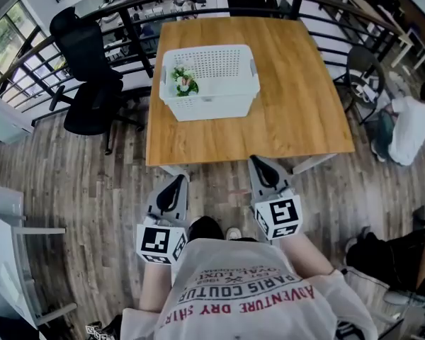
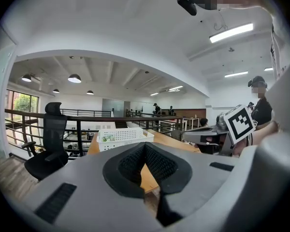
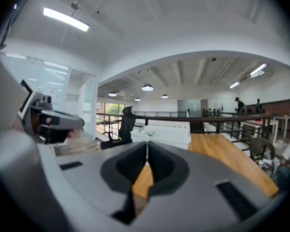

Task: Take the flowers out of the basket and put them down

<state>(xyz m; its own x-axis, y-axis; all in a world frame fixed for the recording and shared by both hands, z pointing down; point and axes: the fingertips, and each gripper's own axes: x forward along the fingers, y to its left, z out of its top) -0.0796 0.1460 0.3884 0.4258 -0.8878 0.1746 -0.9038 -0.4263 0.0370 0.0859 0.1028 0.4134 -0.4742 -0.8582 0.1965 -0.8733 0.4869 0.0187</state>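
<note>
A small bunch of flowers (image 1: 185, 82) lies inside the basket (image 1: 227, 99), at its left end, above the centre of the head view. The blooms are pale, white to cream, with green leaves around them and a touch of pink; finer detail is too small to tell.

The basket is white plastic, rectangular with rounded corners, its walls and bottom pierced with rows of small holes and its rim solid. It sits on the left half of a square table (image 1: 297, 105) with a smooth, warm brown wood-grain top.

Both grippers hang low in the frame, just off the table's near edge and well apart from the basket. The left gripper (image 1: 176, 184) has its black, ridged pads pressed together at the tips with nothing between them. The right gripper (image 1: 261, 167) is likewise closed and empty. Each has a grey shell.

A black office chair (image 1: 92, 83) with a mesh back stands at the upper left, on a grey-brown plank floor (image 1: 78, 183).
</note>
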